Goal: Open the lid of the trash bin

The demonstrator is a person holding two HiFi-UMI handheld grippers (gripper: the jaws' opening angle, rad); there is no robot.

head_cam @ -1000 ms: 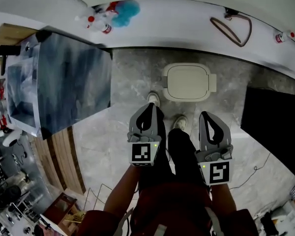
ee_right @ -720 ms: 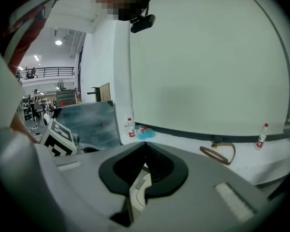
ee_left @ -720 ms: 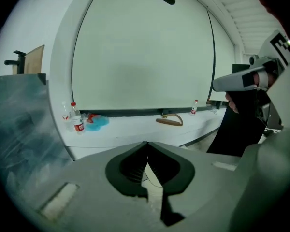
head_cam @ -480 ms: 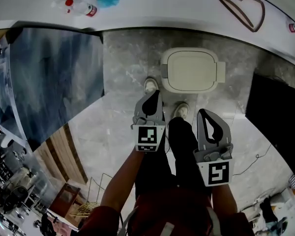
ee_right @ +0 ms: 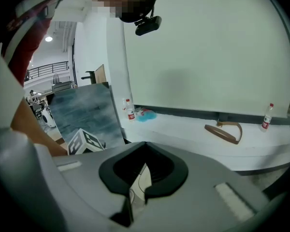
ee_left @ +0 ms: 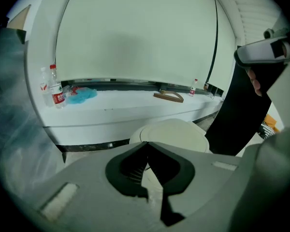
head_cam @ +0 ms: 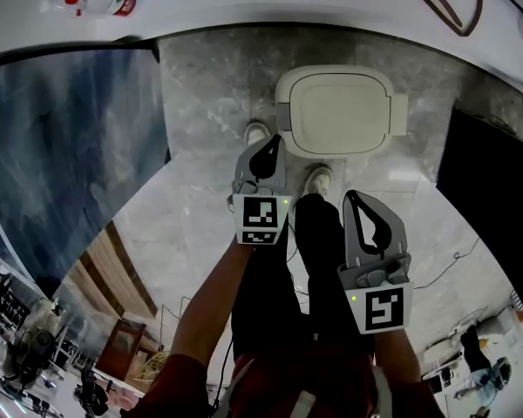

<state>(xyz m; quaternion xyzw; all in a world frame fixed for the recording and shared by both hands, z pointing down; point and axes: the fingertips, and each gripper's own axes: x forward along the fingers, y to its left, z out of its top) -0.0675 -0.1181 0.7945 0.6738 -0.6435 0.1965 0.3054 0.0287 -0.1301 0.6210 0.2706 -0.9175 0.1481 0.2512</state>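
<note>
No words or numbers can be read here. The left tongs [head_cam: 271,142] have a black and white square sign [head_cam: 261,221] on their cube. It is made of blocks, not letters. The right tongs [head_cam: 354,197] have a second sign [head_cam: 382,308] like it. Far ahead of the left tongs, off to the left, a bottle [ee_left: 56,88] on the white ledge [ee_left: 135,108] has a red label. Its print is too small to read.

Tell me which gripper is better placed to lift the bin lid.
Left. In the head view, the left gripper has its tips at the near edge of the lid; the right gripper hangs farther back. Both are shut and empty.
</note>
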